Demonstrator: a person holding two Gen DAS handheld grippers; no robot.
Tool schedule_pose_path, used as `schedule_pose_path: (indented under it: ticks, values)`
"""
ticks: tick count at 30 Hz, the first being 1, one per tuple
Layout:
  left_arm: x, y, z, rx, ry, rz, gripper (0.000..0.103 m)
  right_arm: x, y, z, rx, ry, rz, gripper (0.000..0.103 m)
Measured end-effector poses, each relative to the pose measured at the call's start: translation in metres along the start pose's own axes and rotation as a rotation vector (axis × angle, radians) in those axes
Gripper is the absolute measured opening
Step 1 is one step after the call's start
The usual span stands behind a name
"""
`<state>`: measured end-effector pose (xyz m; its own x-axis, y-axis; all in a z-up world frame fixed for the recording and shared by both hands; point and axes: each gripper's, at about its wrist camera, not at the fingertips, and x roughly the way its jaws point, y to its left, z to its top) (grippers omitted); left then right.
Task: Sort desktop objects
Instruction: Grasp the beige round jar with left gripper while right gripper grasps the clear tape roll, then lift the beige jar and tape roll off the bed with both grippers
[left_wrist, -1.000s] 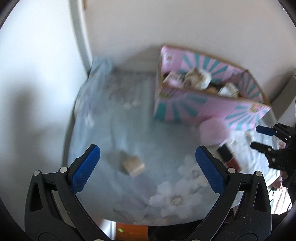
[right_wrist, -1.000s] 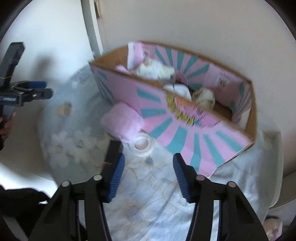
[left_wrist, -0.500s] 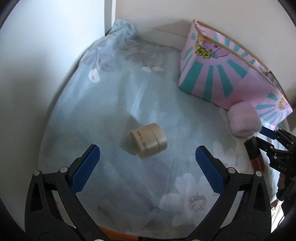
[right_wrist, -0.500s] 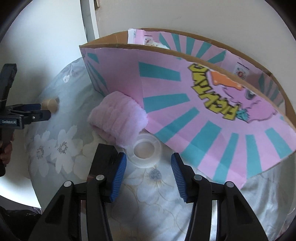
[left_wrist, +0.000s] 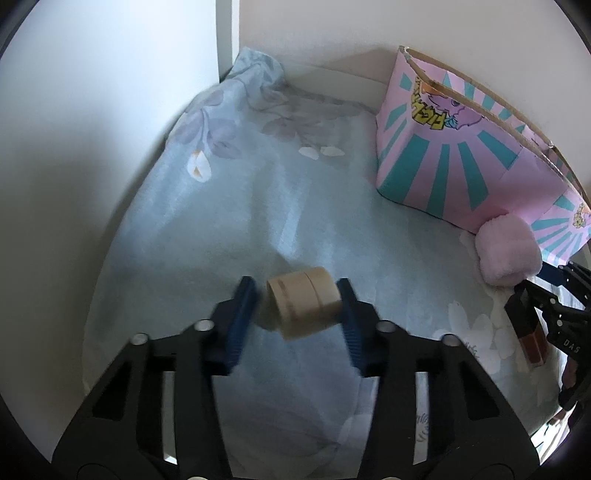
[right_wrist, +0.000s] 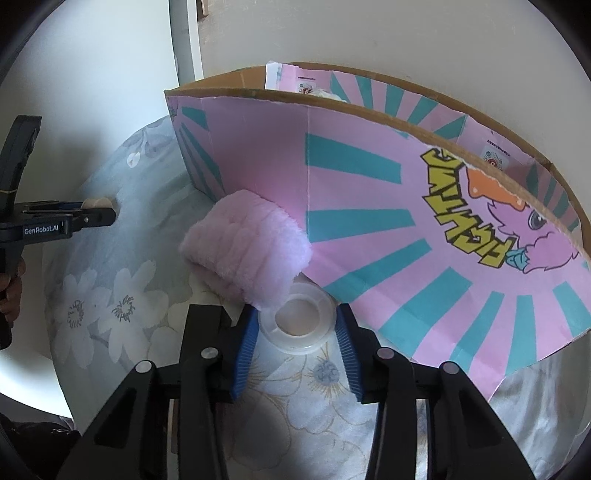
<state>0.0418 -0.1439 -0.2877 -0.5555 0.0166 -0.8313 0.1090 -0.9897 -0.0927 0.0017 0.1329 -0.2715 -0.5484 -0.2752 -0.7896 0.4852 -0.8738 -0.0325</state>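
My left gripper has just been closing; the tan roll lies between its jaws, axis across them, right pad touching, left pad just clear. My right gripper has been narrowing around the clear tape ring, contact uncertain.

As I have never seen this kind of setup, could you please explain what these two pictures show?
No robot: a person holds a two-finger gripper in each hand, each with a fisheye camera looking along its fingers; one picture comes from each. On the flowered cloth stands a pink and teal cardboard box, a fluffy pink roll against it. The left gripper has jaws that have just been closing around a beige round jar; a gap shows at one pad. The right gripper has jaws, also just closing, that flank a clear tape roll; whether they press it I cannot tell.
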Motion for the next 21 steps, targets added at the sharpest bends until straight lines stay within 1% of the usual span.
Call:
schedule_pose_path:
  ticks: [2,7,11,21]
  values:
    - [0.001,0.002,0.002,-0.003,0.006,-0.005,0.033,0.000,0.000,0.000,0.003,0.001,-0.002,0.039]
    - [-0.003,0.000,0.003,0.008,0.003,-0.006,0.028,-0.007,-0.004,-0.004,0.015,0.003,-0.010,0.039]
    - [-0.005,-0.003,0.006,0.020,0.003,-0.013,0.026,-0.013,-0.011,-0.008,0.037,0.006,-0.017,0.039]
    - [-0.010,-0.008,0.007,0.030,-0.001,-0.025,0.025,-0.030,-0.022,-0.014,0.069,-0.009,-0.033,0.039]
